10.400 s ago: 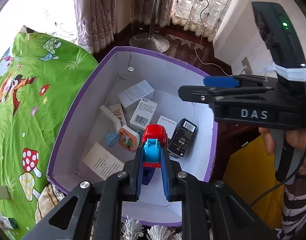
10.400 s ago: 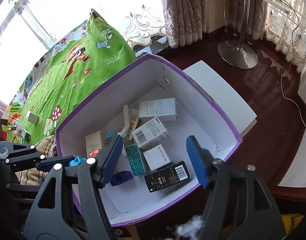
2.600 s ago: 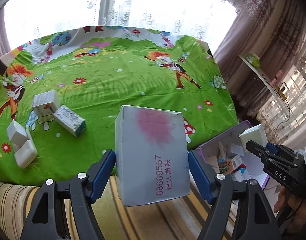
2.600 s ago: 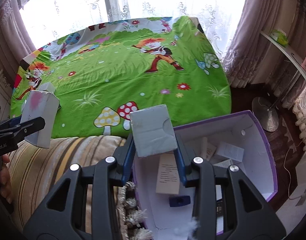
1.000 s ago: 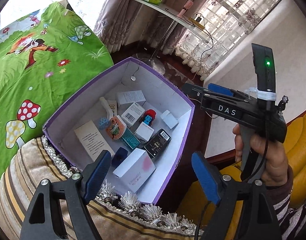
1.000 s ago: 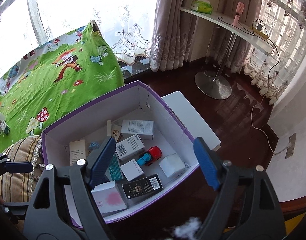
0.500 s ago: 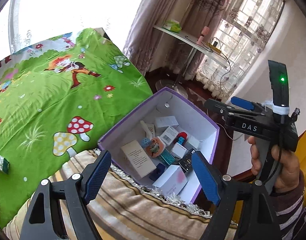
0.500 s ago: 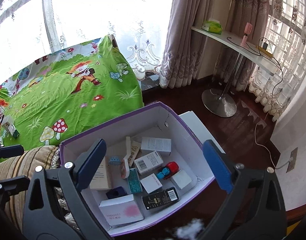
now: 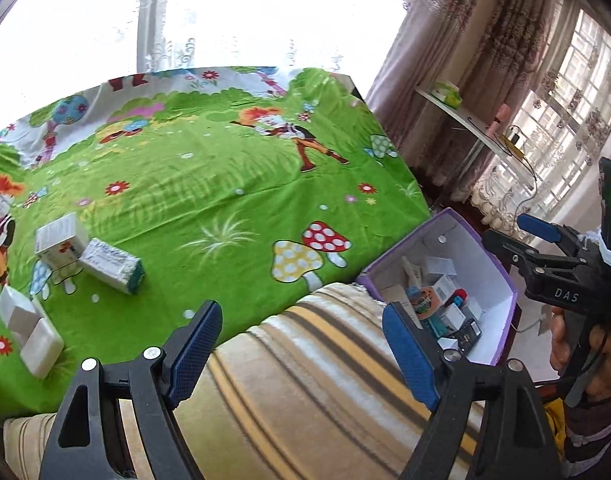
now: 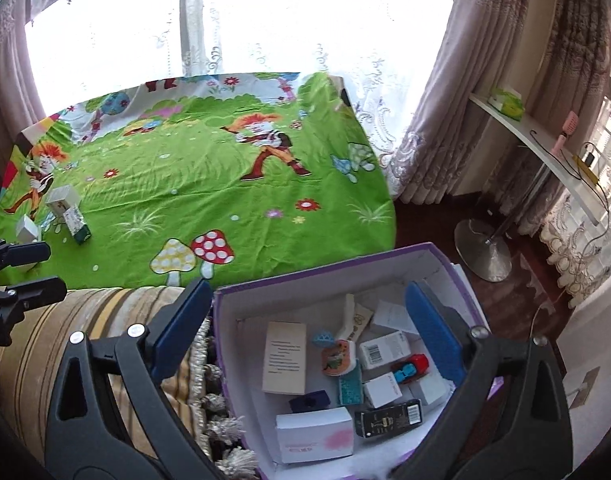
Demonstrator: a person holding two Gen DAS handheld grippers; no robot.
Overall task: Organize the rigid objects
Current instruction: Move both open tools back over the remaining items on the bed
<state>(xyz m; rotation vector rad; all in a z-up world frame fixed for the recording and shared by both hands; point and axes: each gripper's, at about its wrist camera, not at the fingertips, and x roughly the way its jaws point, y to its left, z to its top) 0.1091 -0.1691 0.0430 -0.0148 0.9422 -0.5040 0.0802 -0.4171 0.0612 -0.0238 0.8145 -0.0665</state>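
Observation:
My left gripper (image 9: 303, 350) is open and empty above the striped blanket (image 9: 305, 392), facing the green cartoon bedspread (image 9: 209, 200). Several small boxes lie at the bedspread's left: a white box (image 9: 59, 240), a green-ended box (image 9: 111, 266) and two white boxes (image 9: 27, 332). My right gripper (image 10: 305, 336) is open and empty above the purple-rimmed box (image 10: 441, 256), which holds several cartons, a pink-stained white box (image 10: 315, 434), a black box (image 10: 389, 418) and a red toy car (image 10: 411, 366). The purple-rimmed box also shows in the left wrist view (image 9: 505, 276), with the right gripper (image 9: 545, 240) above it.
The bed edge with tassel fringe (image 10: 209, 384) runs beside the purple-rimmed box. A white side table on a metal base (image 10: 485, 256) stands on the dark wood floor to the right. Curtains (image 10: 485, 60) hang behind the bed.
Both grippers have swung from the purple box back toward the bed. The left gripper now faces the small boxes on the bedspread. Both stay open and empty.

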